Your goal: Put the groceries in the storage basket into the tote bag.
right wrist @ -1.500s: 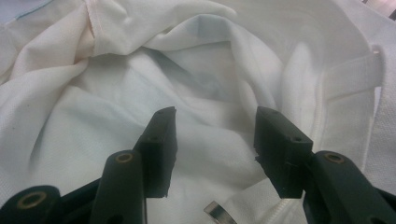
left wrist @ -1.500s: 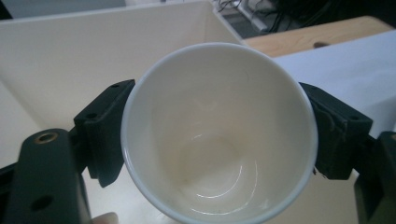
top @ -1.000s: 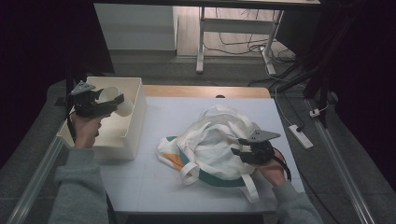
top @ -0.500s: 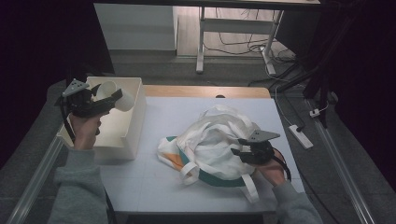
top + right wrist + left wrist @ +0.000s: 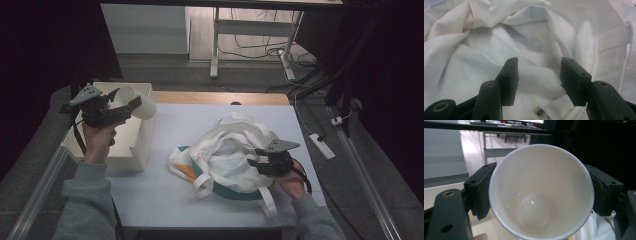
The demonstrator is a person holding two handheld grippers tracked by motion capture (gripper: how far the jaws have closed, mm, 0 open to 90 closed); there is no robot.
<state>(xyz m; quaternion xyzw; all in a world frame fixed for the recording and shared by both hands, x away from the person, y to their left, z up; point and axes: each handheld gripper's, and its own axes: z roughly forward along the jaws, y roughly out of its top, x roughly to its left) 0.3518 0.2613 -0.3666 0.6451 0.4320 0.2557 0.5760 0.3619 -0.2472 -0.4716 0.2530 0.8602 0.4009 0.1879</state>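
A white paper cup (image 5: 142, 106) lies on its side between the jaws of my left gripper (image 5: 131, 104), held in the air above the white box (image 5: 127, 150). In the left gripper view I look into the empty cup (image 5: 541, 202), and both pads press its rim from the sides. A crumpled white cloth bag (image 5: 230, 150) with green and orange trim and white straps lies in the middle of the table. My right gripper (image 5: 256, 162) rests on its right side. In the right gripper view, the gripper (image 5: 539, 72) stands open, its jaws apart over the loose white fabric (image 5: 499, 37).
The white box stands at the left edge of the light table (image 5: 165, 200). A small metal ring (image 5: 539, 111) shows on a strap just below the right jaws. A power strip (image 5: 321, 146) lies on the floor to the right of the table.
My left gripper has risen with the cup and drifted slightly right, above the box. The right gripper and the bag have stayed still.
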